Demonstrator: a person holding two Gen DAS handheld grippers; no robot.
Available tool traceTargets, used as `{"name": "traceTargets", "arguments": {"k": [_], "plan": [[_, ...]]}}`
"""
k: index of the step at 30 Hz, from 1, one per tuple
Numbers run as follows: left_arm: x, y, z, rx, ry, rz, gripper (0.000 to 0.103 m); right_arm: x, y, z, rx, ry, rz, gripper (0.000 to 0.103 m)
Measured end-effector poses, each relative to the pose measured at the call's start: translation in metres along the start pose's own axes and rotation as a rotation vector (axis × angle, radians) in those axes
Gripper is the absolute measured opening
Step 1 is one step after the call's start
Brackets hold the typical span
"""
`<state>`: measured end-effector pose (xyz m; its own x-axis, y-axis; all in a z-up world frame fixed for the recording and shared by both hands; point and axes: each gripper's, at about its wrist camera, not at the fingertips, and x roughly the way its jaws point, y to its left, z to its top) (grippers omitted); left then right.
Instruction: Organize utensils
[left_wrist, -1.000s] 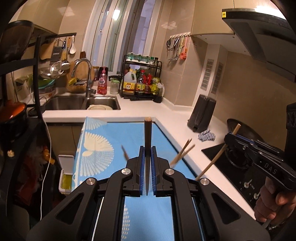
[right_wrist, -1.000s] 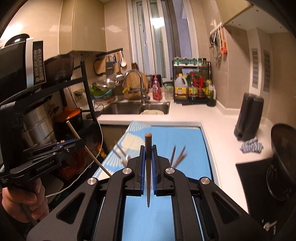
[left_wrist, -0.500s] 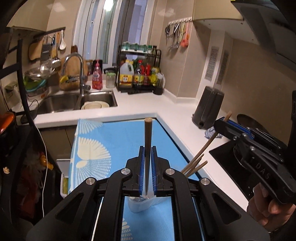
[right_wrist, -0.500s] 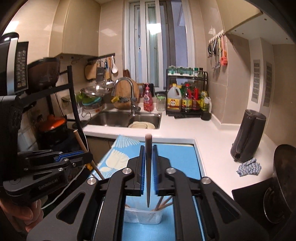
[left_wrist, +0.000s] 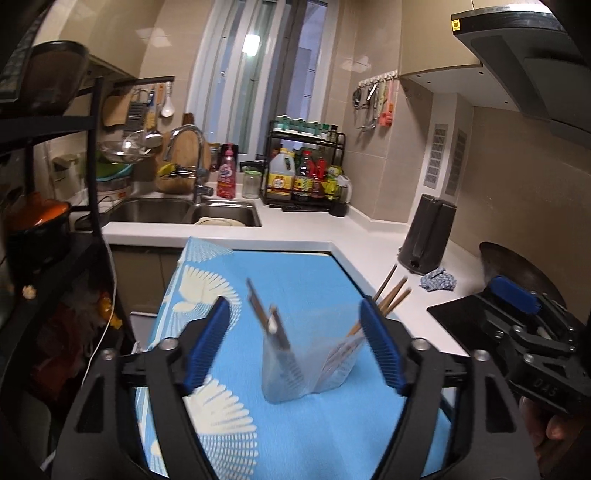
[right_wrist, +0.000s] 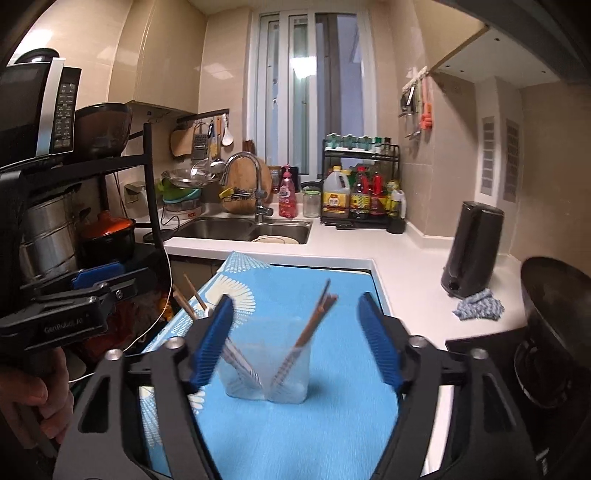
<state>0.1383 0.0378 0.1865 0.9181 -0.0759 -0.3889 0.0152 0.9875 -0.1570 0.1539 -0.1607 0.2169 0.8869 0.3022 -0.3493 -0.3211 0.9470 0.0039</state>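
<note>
Both hand-held grippers wide apart, nothing pinched. Jaws on each have just been opening; only air between the pads.

Left hand-held gripper (left_wrist: 295, 343): blue pads spread either side of the clear cup (left_wrist: 306, 373), not touching it. Right hand-held gripper (right_wrist: 295, 341): same, spread, cup (right_wrist: 267, 369) seen through the gap, no contact.

Cup stands upright on the blue cloth (left_wrist: 306, 273) covering the desk (left_wrist: 373, 251). It looks split into two compartments. Chopsticks (right_wrist: 314, 317) lean in the right compartment, tips up and tilted right; a second bunch (right_wrist: 240, 363) leans left in the other one. Left view shows the same: one set (left_wrist: 269, 321) tilted left, another (left_wrist: 393, 299) sticking out to the right behind the pad. Motion blur, so the count is unclear.

Each gripper appears in the other's view, at the frame edge, with the hand (right_wrist: 29, 402) on the grip. Kettle (right_wrist: 472, 251) and a rag (right_wrist: 478, 304) sit on the white counter to the right, well apart from the cup.
</note>
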Motion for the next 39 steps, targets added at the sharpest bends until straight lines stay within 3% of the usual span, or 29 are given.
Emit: {"name": "traceTargets", "arguments": {"k": [1, 5, 9, 15, 39], "plan": [[-0.001, 0.0, -0.009, 0.0, -0.003, 0.012, 0.086, -0.005, -0.002, -0.012, 0.011, -0.015, -0.018, 0.086], [0.004, -0.001, -0.058, 0.011, 0.013, 0.063, 0.096, -0.009, -0.012, -0.051, 0.056, -0.028, -0.077, 0.095], [0.017, 0.005, -0.094, -0.013, 0.045, 0.089, 0.095, -0.001, -0.019, -0.085, 0.033, -0.035, -0.149, 0.097], [0.032, 0.0, -0.12, 0.005, 0.082, 0.112, 0.095, 0.021, -0.034, -0.116, 0.062, 0.018, -0.164, 0.097], [0.029, -0.009, -0.126, 0.001, 0.098, 0.165, 0.095, 0.026, -0.015, -0.124, -0.002, 0.052, -0.139, 0.097]]}}
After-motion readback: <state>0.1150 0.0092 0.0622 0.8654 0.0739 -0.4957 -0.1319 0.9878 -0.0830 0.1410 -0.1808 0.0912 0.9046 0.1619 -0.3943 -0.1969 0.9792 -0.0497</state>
